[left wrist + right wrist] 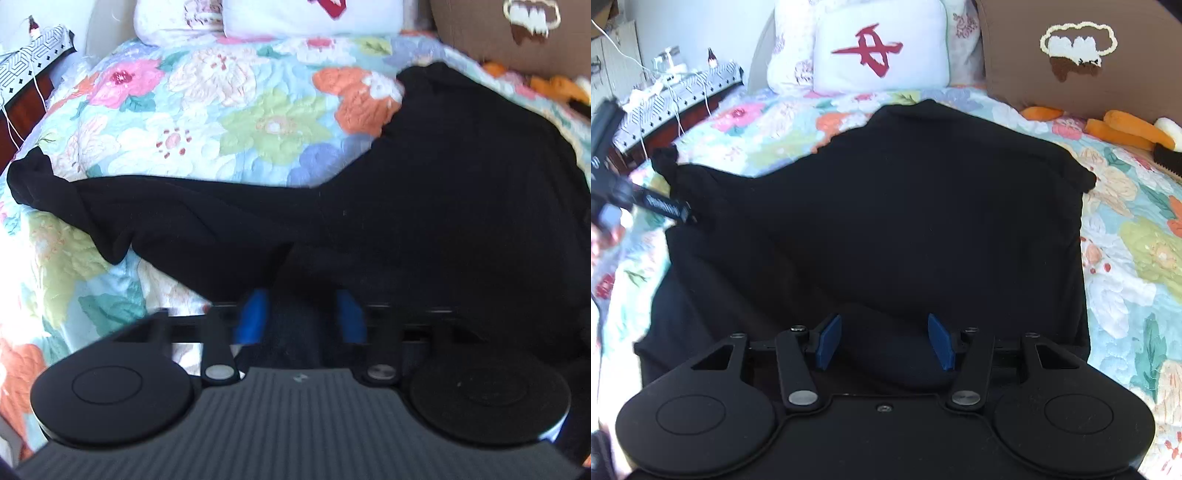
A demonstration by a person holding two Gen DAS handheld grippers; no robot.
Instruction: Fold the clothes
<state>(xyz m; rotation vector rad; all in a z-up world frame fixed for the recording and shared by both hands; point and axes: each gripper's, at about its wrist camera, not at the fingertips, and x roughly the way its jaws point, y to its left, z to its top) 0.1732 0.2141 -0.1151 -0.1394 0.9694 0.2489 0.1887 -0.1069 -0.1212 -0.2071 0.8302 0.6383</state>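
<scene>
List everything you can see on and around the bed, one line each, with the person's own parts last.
Black garment: one, black, spread across the quilt, one sleeve trailing toward the nightstand.
Floral quilt: one, pastel flowers, covering the bed.
White pillow: one, white with a red mark, at the head of the bed.
Patterned pillow: one, white with a faint print, behind the white pillow.
Brown cushion: one, brown with a cream design, beside the pillows.
Plush toy: one, orange, white and black, below the brown cushion.
Nightstand: one, patterned cloth on top, with white cables, beside the bed.
Left gripper: blue pads, black cloth between the jaws.
Right gripper: blue pads, jaws apart over the garment.
</scene>
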